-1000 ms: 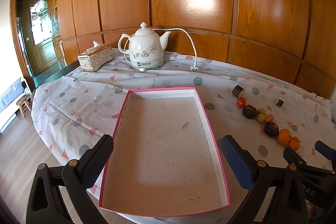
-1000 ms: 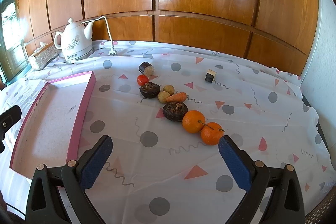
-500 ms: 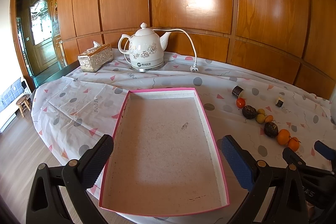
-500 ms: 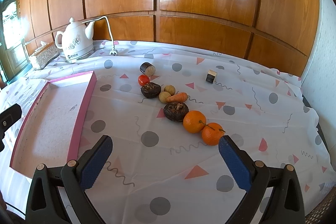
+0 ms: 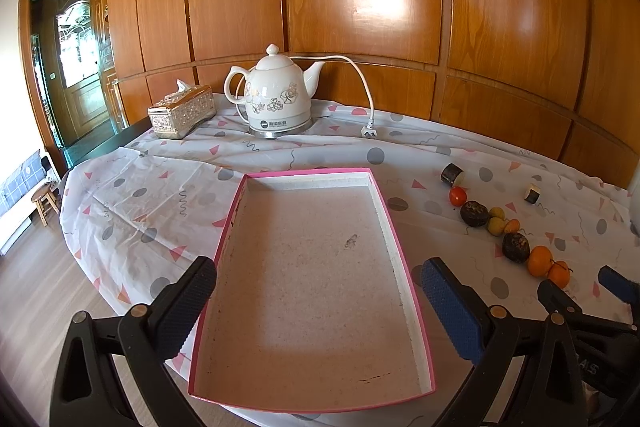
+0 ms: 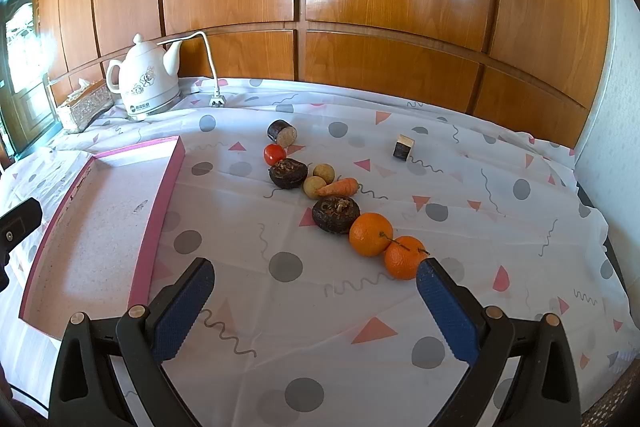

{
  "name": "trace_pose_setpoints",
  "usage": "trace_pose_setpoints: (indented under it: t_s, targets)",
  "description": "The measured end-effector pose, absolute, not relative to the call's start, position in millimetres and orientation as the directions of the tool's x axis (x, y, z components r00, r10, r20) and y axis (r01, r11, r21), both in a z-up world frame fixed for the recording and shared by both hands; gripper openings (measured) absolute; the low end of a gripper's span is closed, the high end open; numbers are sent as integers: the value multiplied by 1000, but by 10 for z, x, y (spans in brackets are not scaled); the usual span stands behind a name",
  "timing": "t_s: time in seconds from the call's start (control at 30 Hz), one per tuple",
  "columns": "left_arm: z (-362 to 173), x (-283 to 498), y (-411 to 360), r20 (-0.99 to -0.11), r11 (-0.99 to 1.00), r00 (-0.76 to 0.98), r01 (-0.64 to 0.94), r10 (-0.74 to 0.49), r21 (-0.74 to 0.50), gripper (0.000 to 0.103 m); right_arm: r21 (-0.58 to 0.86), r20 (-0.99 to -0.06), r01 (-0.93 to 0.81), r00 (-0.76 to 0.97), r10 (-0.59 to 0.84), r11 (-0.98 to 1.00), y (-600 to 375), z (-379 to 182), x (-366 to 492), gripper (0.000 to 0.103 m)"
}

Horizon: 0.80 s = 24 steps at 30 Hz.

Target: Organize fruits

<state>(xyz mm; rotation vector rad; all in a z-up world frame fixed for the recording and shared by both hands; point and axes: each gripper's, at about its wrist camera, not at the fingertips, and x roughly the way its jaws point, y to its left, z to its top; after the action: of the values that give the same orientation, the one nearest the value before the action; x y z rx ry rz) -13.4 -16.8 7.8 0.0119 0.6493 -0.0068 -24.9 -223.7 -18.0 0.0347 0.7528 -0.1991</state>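
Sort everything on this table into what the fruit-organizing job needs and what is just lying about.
For the job:
- two round oranges
- small red tomato
- two pale yellow round fruits
- two dark brown wrinkled fruits
- shallow pink-rimmed tray, nothing in it
- open right gripper

Lying about:
- white floral ceramic kettle
- silver patterned tissue box
- small orange carrot

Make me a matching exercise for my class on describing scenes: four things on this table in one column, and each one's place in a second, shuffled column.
Things
1. shallow pink-rimmed cardboard tray
2. small red tomato
3. white ceramic floral kettle
4. small orange carrot

Places
A. at the back of the table, beside the glittery tissue box
B. touching a pale round fruit, behind the dark brown fruit beside the two oranges
C. at the table's left side, nothing inside it
D. just in front of the dark cut cylinder

Pairs: 1-C, 2-D, 3-A, 4-B
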Motion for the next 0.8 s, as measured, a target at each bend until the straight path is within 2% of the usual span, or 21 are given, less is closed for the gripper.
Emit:
trace_pose_setpoints:
  t_s: [0.4, 0.47, 0.6, 0.8]
  targets:
    - [33, -81, -209, -622, 999, 783, 34, -21, 10, 103, -50, -710, 140, 691, -134, 989, -2358, -219, -134, 103]
    - [20, -61, -200, -628, 998, 775, 66, -66, -24, 103, -45, -722, 131, 681, -123, 990, -2423, -230, -109, 103]
    - [10, -16, -141, -626, 971, 742, 163, -239, -176, 103, -36, -745, 146, 655, -124, 989, -2708, -209, -34, 102]
    - [-52, 74, -287, -678, 957, 676, 212, -289, -196, 103, -44, -795, 198, 587, -155, 979, -3271, -144, 92, 102]
